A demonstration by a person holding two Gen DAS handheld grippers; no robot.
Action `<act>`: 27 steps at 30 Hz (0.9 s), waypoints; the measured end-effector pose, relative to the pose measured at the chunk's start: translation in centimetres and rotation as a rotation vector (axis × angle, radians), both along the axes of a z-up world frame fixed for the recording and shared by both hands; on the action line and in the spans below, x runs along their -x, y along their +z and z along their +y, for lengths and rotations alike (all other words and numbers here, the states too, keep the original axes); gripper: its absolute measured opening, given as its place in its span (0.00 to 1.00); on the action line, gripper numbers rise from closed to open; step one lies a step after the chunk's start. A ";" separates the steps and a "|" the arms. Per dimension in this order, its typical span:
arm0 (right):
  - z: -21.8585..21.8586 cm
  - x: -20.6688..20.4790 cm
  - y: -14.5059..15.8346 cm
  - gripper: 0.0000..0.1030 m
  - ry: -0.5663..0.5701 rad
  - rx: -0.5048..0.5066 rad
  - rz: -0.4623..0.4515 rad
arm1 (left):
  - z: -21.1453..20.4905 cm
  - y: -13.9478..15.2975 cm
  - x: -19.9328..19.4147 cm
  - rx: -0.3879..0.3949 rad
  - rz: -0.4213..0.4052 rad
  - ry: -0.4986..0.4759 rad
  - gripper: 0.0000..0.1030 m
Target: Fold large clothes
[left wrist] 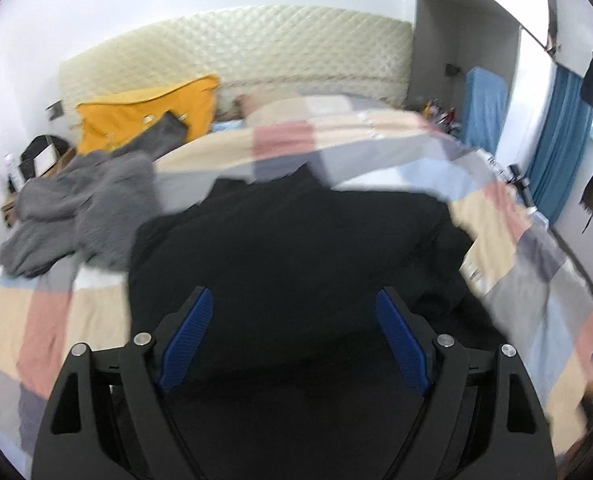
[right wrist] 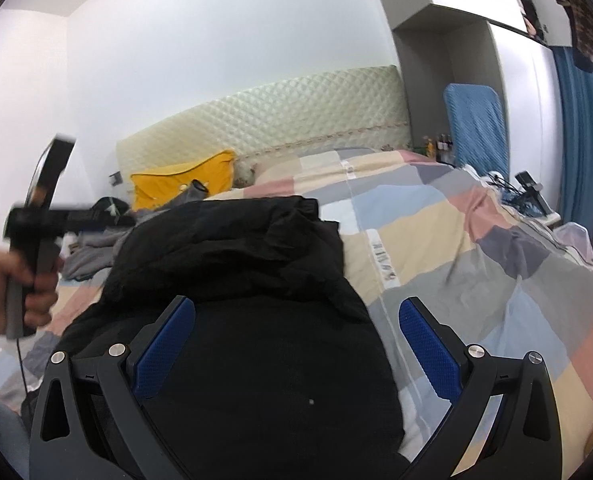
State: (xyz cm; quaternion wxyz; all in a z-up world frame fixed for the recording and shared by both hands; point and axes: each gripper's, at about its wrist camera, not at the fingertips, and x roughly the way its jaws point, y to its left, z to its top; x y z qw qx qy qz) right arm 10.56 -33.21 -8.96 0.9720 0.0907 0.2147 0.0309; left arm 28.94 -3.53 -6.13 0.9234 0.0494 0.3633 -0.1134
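Observation:
A large black garment lies bunched on the checked bedcover; it also shows in the right wrist view. My left gripper is open, its blue pads spread above the near part of the black garment and holding nothing. My right gripper is open and empty above the garment's near right edge. The left gripper also shows in the right wrist view, held up in a hand at the far left, blurred.
A grey fleece garment lies heaped at the bed's left. A yellow pillow leans on the quilted headboard. A bedside table stands left. A blue covered board and blue curtain are on the right.

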 end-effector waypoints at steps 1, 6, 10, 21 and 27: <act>0.2 0.0 0.0 1.00 0.010 0.002 0.001 | 1.2 -0.6 0.6 -0.009 0.004 0.011 0.81; 0.8 -0.5 0.3 1.00 0.035 -0.019 0.006 | 5.4 -2.3 2.8 -0.075 -0.056 0.065 0.81; 1.4 -2.4 -0.6 1.00 0.078 -0.055 0.068 | 8.7 -4.2 3.0 -0.044 -0.064 0.079 0.81; 2.1 -9.7 -1.8 1.00 0.097 0.000 0.145 | 13.0 -8.3 -0.1 -0.055 0.018 0.145 0.81; -0.2 -14.4 -3.1 1.00 0.129 -0.219 0.225 | 14.6 -10.7 -1.5 -0.071 0.108 0.210 0.82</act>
